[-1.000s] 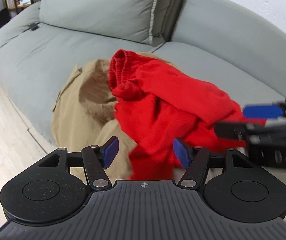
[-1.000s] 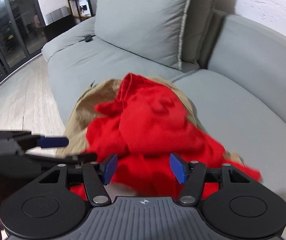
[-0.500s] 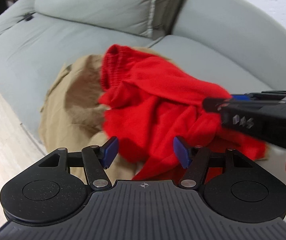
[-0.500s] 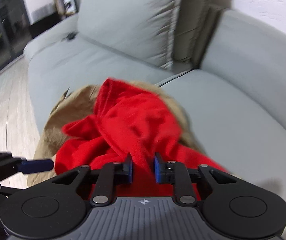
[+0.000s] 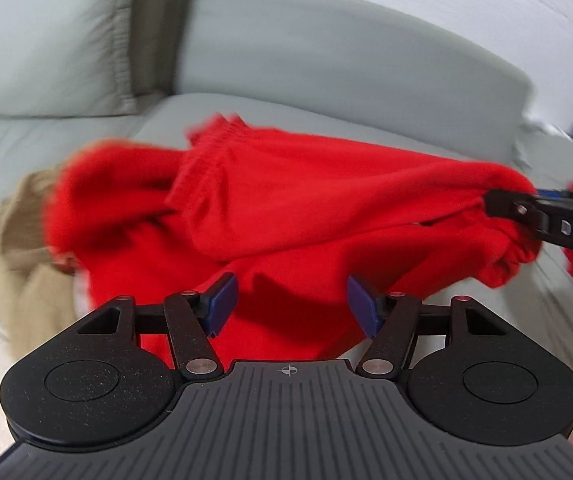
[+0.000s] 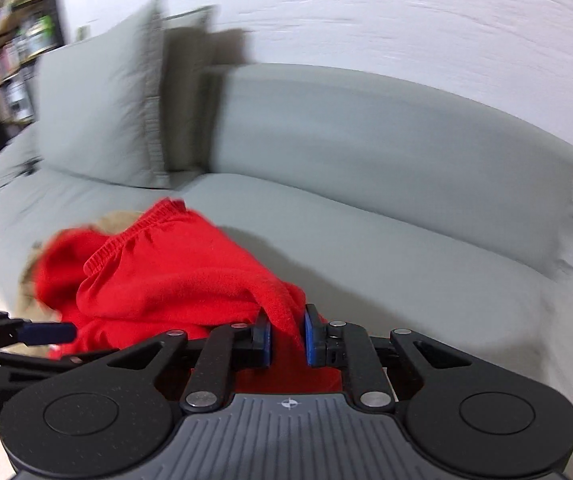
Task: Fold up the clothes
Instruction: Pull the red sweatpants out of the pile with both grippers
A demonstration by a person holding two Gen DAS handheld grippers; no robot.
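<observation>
Red garment, a soft knit with a ribbed hem, is bunched and unfolded on the grey sofa, stretched between the two tools. The right gripper has its jaws nearly closed, pinching a fold of the red cloth between the blue pads; the rest of the garment trails ahead and to the left of those jaws. In the left wrist view the same gripper comes in from the right edge with the cloth gathered at its tip. The left gripper has its jaws wide apart and grips nothing; red fabric lies just ahead of and below them, and no pad presses on it.

Judging by how things lie, the folding has hardly begun: the piece is picked up at one point only, not spread flat, and no crease is made. It would need a second hold, laying out, and then the folds themselves. A tan garment sits crumpled beyond and left of the left jaws, partly under the red one, untouched as well.

Count: two garments, one red and one tan; two grippers; one sofa with one back cushion in view
</observation>
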